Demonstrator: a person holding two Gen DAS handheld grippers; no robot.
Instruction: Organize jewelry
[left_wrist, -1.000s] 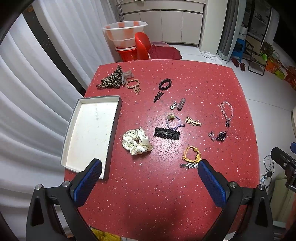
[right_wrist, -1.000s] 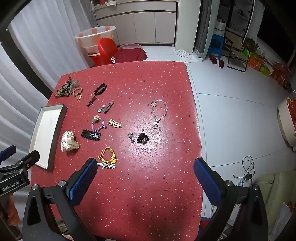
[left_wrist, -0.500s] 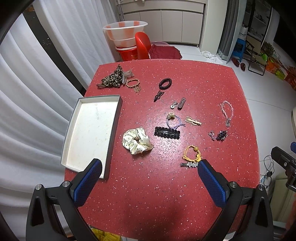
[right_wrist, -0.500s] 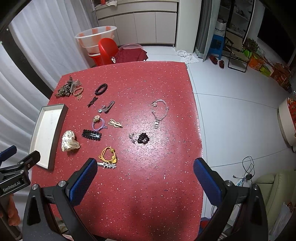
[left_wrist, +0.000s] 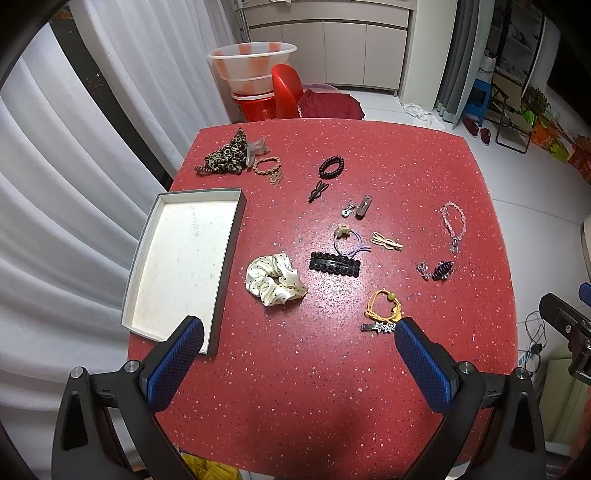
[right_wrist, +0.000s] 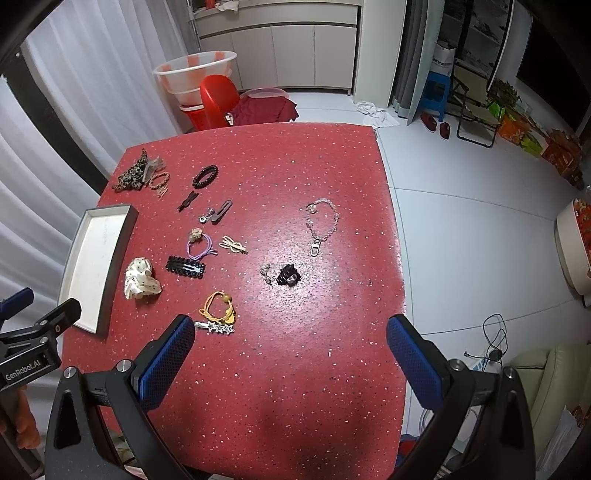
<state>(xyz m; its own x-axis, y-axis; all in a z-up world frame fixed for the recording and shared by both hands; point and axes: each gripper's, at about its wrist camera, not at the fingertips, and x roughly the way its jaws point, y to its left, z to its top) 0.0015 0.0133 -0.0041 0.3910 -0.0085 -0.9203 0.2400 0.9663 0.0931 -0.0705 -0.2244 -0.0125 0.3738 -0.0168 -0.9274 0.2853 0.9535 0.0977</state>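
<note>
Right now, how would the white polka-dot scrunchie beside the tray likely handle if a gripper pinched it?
The white polka-dot scrunchie looks like bunched, ruffled fabric, so it would probably squash and flop rather than hold shape. It seems light. Lying flat on the red table, it is unlikely to roll, though its glossy cloth might slip.

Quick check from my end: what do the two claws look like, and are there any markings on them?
Both claws match: the left claw and the right claw each have black, triangular-cutout arms with silver bolts, ending in flat fingers faced with blue, cross-hatched pads. In the right wrist view, the left unit's black body bears white "GenRobot.AI" lettering and a blue part. No cables or sleeves are visible.
</note>
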